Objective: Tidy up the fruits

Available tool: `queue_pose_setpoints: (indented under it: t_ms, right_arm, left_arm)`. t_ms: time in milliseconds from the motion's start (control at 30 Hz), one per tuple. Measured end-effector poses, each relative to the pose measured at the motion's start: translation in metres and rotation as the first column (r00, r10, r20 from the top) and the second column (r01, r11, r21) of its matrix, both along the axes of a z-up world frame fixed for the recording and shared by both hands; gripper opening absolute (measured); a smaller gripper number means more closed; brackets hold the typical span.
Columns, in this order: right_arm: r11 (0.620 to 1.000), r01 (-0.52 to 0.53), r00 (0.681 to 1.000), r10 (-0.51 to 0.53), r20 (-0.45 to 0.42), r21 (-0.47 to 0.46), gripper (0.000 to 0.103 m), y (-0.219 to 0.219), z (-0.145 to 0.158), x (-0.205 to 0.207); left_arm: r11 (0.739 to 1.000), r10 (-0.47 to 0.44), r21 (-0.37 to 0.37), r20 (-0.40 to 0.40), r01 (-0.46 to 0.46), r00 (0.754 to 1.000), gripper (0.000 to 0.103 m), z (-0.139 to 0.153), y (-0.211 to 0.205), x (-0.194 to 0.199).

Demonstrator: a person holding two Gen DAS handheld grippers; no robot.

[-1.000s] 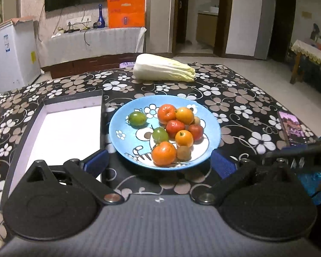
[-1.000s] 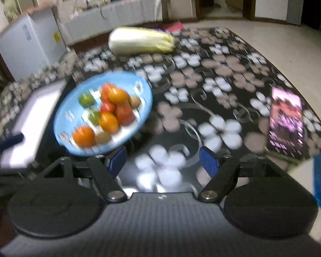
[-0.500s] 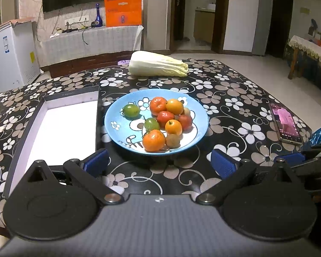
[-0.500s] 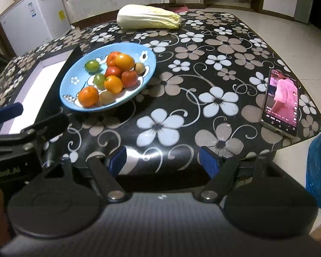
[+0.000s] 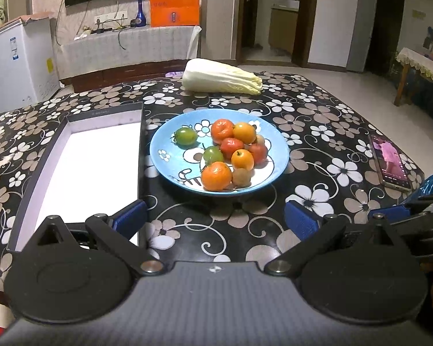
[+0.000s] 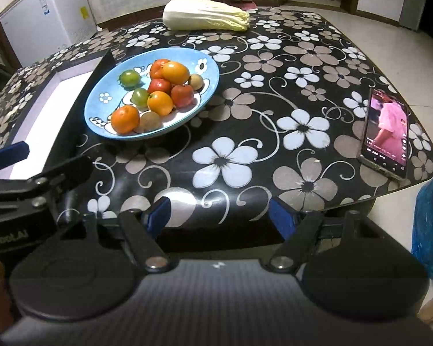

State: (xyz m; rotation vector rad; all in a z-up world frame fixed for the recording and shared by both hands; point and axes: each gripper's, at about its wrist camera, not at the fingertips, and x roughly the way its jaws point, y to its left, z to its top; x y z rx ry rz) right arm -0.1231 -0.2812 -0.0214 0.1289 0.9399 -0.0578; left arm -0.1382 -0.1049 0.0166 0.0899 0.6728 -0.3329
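Left wrist view: the fruits are being carried in a heap on the blue plate, which is resting on the flowered table just beside an open box with a white floor. Two green ones, several red and orange ones and two small brown ones are being counted; most are touching one another. The left gripper is being held over the near table edge, short of the plate, its jaws standing well apart with nothing between them. A cabbage is lying beyond the plate, a phone toward the right edge.

Right wrist view: the same plate and fruits are being seen to the left of the right gripper, which is also being held wide apart and empty — over the table's near edge.

Handling, as judged: the fruits are being taken as light, round and smooth, so liable to roll or slip; the red and green ones look thin-skinned and easily bruised. Each is best taken across its widest part, gently — an outlying one such as the far green fruit offering clear room for the jaws.

Whether the heap is sorted or awaiting sorting cannot be told.
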Motion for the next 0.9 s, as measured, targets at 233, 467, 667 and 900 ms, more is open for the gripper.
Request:
queue_pose_setpoints:
  t_ms: [233,467,667,900]
  right_arm:
    - [1.0,-0.012,1.0,0.012,-0.006,-0.01,0.076,0.0026,-0.0015,0.0014]
    - [1.0,-0.013,1.0,0.013,-0.006,-0.008,0.076,0.0032,-0.0015,0.0016]
    - [1.0,-0.013,1.0,0.013,-0.006,-0.008,0.076,0.0034,-0.0017,0.0019]
    - [1.0,-0.015,1.0,0.015,-0.006,-0.007,0.076,0.0035,-0.0016,0.0019]
  left_arm:
    - [1.0,-0.005,0.009,0.005,0.005,1.0,0.103,0.0001,0.0004,-0.0006]
    - [1.0,-0.004,0.01,0.006,0.004,1.0,0.103,-0.0002,0.0007,-0.0001]
    - [1.0,-0.004,0.011,0.007,0.004,1.0,0.103,-0.0002,0.0007,-0.0001]
    - [1.0,-0.004,0.011,0.006,0.004,1.0,0.103,-0.0003,0.001,-0.0001]
